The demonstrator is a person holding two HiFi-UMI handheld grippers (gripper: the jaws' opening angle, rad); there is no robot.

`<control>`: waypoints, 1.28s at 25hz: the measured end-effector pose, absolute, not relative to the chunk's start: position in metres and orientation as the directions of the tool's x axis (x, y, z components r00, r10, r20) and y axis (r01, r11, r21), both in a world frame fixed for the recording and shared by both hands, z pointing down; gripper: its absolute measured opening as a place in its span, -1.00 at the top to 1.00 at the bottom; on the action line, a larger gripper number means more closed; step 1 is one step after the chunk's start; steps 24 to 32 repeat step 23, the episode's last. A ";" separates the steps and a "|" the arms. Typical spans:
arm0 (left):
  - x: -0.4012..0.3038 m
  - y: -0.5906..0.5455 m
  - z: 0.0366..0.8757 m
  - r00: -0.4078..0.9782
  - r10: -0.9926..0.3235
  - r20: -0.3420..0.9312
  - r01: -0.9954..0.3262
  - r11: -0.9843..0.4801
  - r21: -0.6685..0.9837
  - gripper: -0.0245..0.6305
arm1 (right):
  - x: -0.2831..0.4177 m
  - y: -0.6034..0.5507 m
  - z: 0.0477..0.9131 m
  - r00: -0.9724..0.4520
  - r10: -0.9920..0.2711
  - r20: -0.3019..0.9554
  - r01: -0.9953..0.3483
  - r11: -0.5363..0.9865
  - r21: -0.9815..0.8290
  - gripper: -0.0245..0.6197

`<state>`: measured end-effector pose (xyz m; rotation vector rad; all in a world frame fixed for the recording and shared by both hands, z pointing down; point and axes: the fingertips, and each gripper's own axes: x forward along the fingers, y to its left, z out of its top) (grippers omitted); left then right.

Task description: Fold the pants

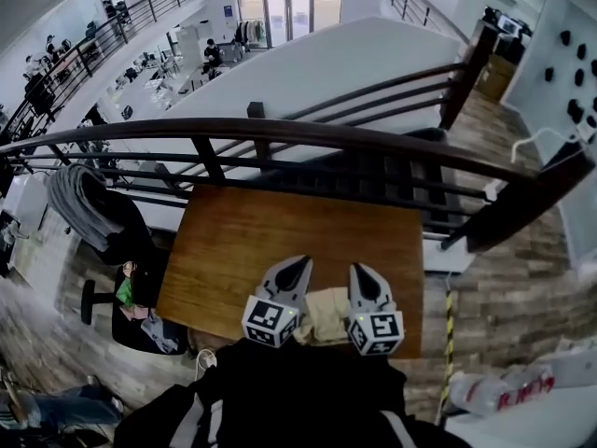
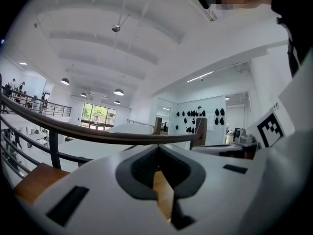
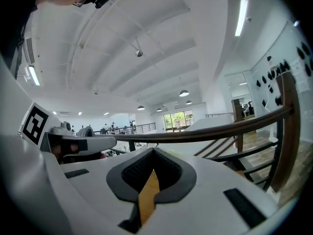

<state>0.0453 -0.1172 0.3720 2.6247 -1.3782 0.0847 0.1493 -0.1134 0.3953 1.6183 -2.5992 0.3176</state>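
Left gripper (image 1: 297,267) and right gripper (image 1: 362,274), at lower centre, are clenched, empty. To grasp the beige pants (image 1: 326,314) between them, open jaws first.

The tabletop (image 1: 280,241) is smooth brown wood with a soft sheen. The left tool (image 1: 297,267) and right tool (image 1: 362,273) are matt white plastic, with dark, textured pads (image 3: 146,168).

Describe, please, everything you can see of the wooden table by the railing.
The table has a rectangular, reddish-brown top that looks like smooth wood grain, with a slight sheen. It stands with its far edge by the dark railing. Most of the top is bare; a tan cloth lies at its near edge. Its legs are out of view.
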 end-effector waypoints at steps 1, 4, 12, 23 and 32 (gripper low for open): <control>0.045 -0.118 0.372 0.569 -0.811 0.133 -0.822 -0.555 0.129 0.92 | 0.149 -0.115 0.396 -0.445 -0.881 0.162 -0.894 0.425 -0.144 0.91; 0.042 -0.121 0.372 0.565 -0.812 0.143 -0.825 -0.556 0.100 0.92 | 0.146 -0.118 0.396 -0.446 -0.879 0.169 -0.893 0.424 -0.151 0.91; 0.045 -0.122 0.371 0.575 -0.804 0.154 -0.818 -0.571 0.074 0.92 | 0.141 -0.123 0.397 -0.462 -0.871 0.169 -0.885 0.439 -0.159 0.91; 0.037 -0.120 0.379 0.546 -0.823 0.154 -0.838 -0.540 0.083 0.92 | 0.137 -0.120 0.396 -0.482 -0.862 0.157 -0.873 0.459 -0.162 0.91; 0.037 -0.120 0.379 0.546 -0.823 0.154 -0.838 -0.540 0.083 0.92 | 0.137 -0.120 0.396 -0.482 -0.862 0.157 -0.873 0.459 -0.162 0.91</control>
